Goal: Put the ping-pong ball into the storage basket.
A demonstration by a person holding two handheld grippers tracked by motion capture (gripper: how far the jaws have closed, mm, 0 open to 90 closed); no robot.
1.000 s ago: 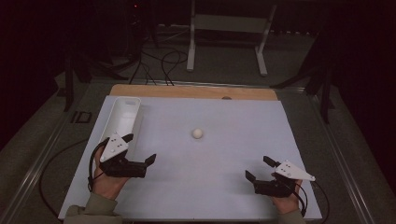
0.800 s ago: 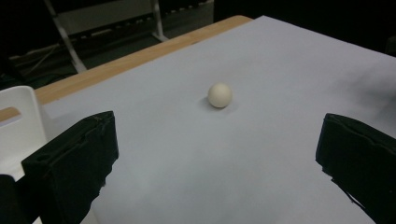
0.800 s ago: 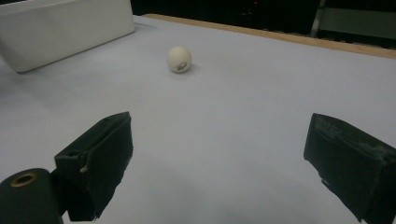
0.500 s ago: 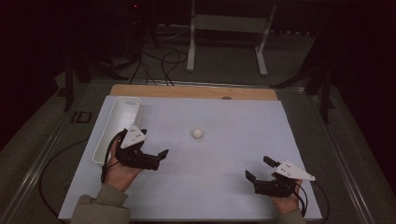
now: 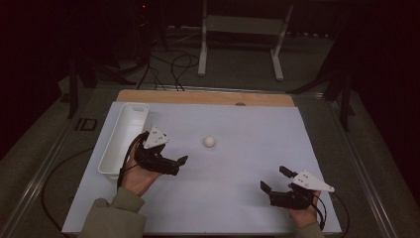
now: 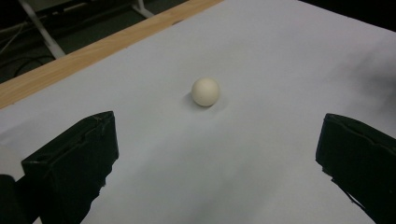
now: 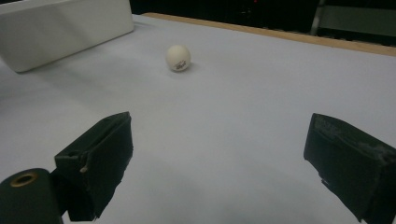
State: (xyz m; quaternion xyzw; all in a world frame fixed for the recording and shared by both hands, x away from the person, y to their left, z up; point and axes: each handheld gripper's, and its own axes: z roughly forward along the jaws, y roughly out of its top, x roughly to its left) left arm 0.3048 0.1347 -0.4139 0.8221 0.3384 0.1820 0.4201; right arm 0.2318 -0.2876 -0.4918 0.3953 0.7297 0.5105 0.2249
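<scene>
Ball (image 5: 209, 142): round, no long axis; small dark mark faces right gripper (image 5: 275, 187), illegible. Left gripper (image 5: 177, 162) near ball, apart. Both jaws spread, holding nothing

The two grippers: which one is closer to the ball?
The left gripper, beside the white tray, is closer to the ball; the right gripper sits farther back.

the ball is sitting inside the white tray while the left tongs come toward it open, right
Not quite. The ball is not inside the white tray; it lies on the bare white table sheet, apart from the tray, as the high view shows. The rest holds: the left tongs are open and pointed toward it.
</scene>
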